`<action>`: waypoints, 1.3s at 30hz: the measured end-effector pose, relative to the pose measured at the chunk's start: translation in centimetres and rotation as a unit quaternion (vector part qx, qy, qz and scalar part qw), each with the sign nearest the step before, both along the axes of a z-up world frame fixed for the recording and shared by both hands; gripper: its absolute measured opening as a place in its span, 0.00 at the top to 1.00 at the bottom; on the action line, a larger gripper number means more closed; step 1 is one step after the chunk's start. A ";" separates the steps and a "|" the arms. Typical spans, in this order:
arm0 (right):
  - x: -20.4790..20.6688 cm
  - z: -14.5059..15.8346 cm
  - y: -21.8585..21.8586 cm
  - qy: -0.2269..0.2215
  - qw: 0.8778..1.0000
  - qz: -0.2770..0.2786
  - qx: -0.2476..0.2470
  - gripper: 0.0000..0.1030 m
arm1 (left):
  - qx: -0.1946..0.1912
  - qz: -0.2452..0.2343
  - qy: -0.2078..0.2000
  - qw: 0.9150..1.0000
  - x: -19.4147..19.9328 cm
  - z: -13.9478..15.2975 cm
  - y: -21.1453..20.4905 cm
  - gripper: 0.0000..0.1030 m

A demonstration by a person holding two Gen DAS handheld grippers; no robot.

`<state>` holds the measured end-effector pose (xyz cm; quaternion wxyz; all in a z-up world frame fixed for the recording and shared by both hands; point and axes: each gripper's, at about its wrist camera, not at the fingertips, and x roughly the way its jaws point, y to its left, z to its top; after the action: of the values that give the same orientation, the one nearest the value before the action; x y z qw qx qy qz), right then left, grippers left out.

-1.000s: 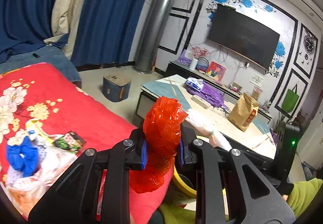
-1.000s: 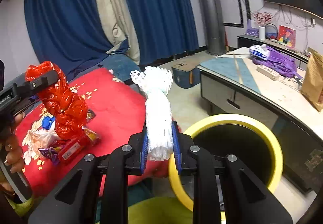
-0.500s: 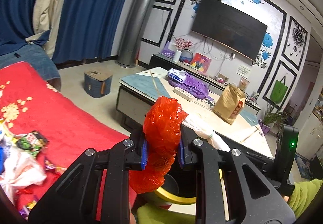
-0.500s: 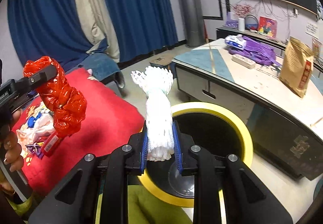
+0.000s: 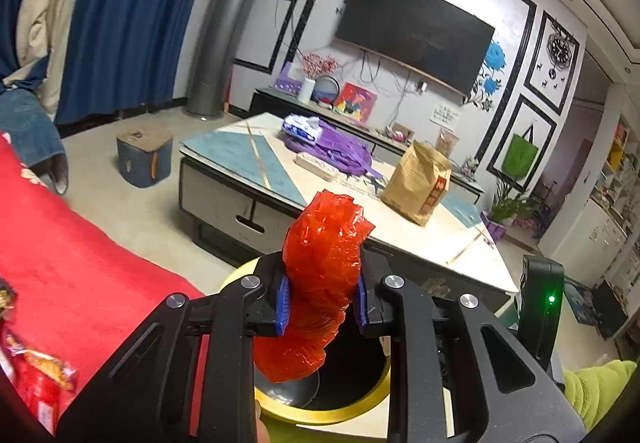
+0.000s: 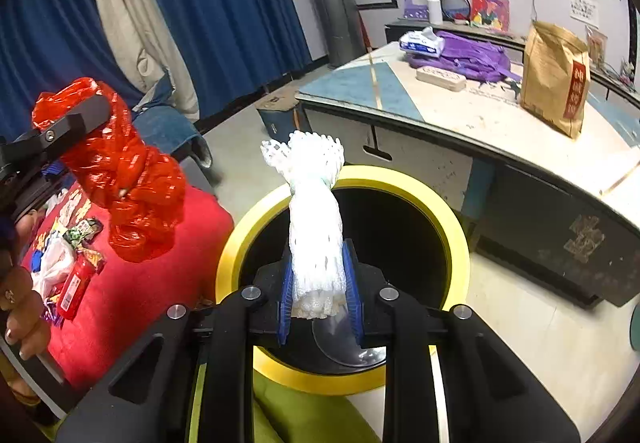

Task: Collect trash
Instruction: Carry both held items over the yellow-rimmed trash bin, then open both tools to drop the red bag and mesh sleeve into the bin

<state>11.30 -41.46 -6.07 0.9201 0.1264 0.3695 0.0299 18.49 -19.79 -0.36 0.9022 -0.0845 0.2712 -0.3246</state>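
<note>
Red plastic bag (image 5: 320, 283) is clamped between the left fingers (image 5: 283, 301); white foam net (image 6: 316, 243) between the right fingers (image 6: 286, 293).

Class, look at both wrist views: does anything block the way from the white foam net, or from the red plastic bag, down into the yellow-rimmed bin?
Nothing visible does. The right gripper holds the white foam net directly over the open mouth of the yellow-rimmed bin. The left gripper holds the red plastic bag above the same bin, which has no lid.
</note>
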 end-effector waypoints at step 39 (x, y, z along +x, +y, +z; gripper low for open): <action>0.2 -0.1 -0.8 -0.013 0.999 -0.030 -0.001 0.29 | 0.018 0.082 0.044 0.995 0.7 -1.2 3.0 0.11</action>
<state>11.49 -42.23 -6.21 0.9256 0.1364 0.3531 0.0032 19.19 -16.75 -1.57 0.9143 -0.1043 0.3087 -0.2404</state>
